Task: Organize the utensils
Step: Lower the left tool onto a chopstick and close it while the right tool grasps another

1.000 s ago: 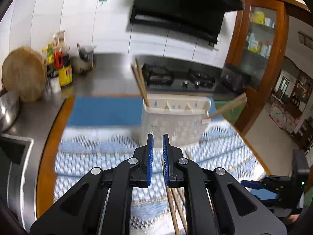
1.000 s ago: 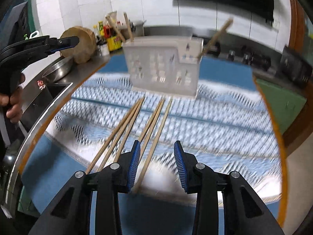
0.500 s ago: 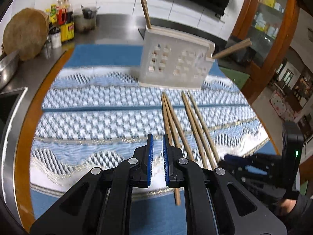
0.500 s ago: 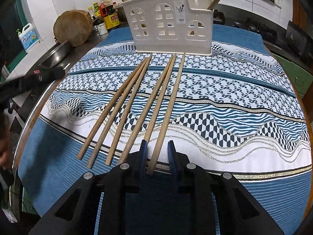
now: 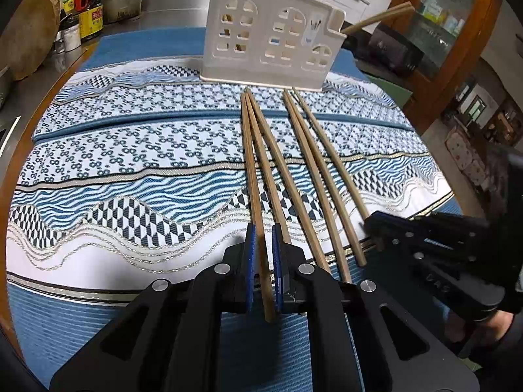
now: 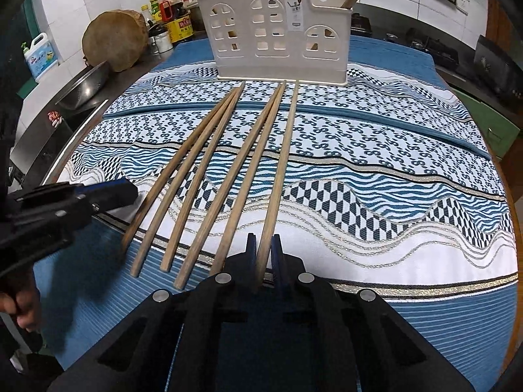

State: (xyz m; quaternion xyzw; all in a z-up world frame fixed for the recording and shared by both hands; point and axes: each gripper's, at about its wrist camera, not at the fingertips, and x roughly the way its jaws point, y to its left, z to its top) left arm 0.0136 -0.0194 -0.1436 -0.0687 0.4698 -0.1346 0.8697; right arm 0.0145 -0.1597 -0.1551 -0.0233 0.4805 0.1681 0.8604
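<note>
Right wrist view: the white utensil holder (image 6: 281, 32) stands at top centre on the patterned cloth (image 6: 392, 150), with six wooden chopsticks fanned below it; the right gripper (image 6: 263, 254) has just clenched on the rightmost chopstick (image 6: 281, 170), so lift its near end level before tilting it toward the holder. The left gripper (image 5: 263, 248), bottom centre of its own view, is closed with the leftmost chopstick (image 5: 253, 176) between its pads, though a firm grip is not certain; the holder's small label and the bottle labels at upper left are too small to read.

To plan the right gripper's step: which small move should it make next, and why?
Probably lift the right gripper a little. Its jaws have just been closing and now pinch the near end of the rightmost chopstick, which lies flat on the cloth; the white holder stands beyond its far end.
</note>
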